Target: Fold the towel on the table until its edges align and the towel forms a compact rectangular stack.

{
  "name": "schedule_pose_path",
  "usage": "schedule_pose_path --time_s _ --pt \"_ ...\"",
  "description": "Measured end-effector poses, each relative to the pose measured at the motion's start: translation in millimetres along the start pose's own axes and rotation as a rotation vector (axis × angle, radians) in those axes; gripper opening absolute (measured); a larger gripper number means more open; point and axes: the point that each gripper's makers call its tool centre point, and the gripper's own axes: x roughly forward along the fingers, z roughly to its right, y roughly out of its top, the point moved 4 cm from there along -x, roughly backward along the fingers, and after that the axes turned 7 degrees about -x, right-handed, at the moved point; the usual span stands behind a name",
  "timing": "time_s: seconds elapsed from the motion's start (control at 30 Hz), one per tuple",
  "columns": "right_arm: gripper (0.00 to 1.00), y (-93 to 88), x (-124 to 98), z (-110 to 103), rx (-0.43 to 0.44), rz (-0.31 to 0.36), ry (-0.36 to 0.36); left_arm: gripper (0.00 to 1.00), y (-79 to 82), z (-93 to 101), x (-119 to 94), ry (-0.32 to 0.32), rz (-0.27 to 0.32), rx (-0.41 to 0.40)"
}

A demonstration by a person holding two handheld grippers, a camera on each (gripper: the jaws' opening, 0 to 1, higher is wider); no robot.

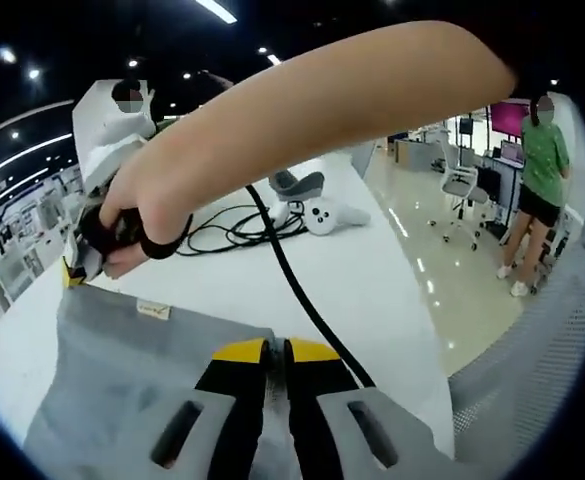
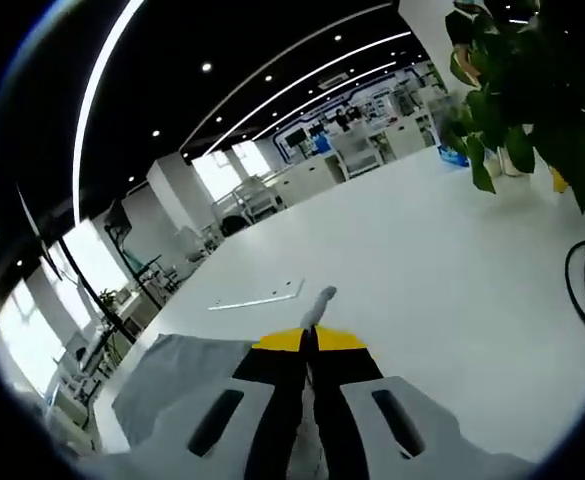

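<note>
Two hand-held grippers (image 1: 274,352) (image 2: 310,340) pinching grey towel (image 1: 122,370) flat.

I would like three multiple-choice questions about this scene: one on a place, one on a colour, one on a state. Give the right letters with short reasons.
1. Where does the potted plant stand in the right gripper view?
A. on the floor
B. on the white table
C. on a chair

2. What colour is the towel?
A. grey
B. red
C. green

3. How do the jaws of the left hand-held gripper stand?
A. wide open
B. closed on the towel
C. closed on the black cable

Answers:
1 B: its pot sits at the table's far edge.
2 A: the cloth under both grippers is grey.
3 B: the yellow tips meet with grey cloth pinched between them; the right hand-held gripper pinches cloth likewise.
</note>
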Motion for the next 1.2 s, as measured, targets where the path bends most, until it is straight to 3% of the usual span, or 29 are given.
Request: schedule_pose_path --time_s 0.2,0.6,0.93,1.2 --pt "0.0 20.5 -3.5 -26.5 -0.003 0.035 0.02 0.07 26.3 -5.9 -35.3 0.039 0.084 -0.004" --pt "0.0 60.8 12.6 -98.5 -0.037 0.089 0.101 0.07 53.9 -14.8 -108.1 0.119 0.182 0.029" --pt "0.0 82.7 22.8 -149.3 -0.048 0.13 0.135 0.07 67.2 -30.9 -167.9 0.185 0.269 -0.056" --pt "0.0 89.6 32.4 -180.4 -0.065 0.147 0.156 0.07 62.9 -46.6 -219.2 0.242 0.311 -0.034"
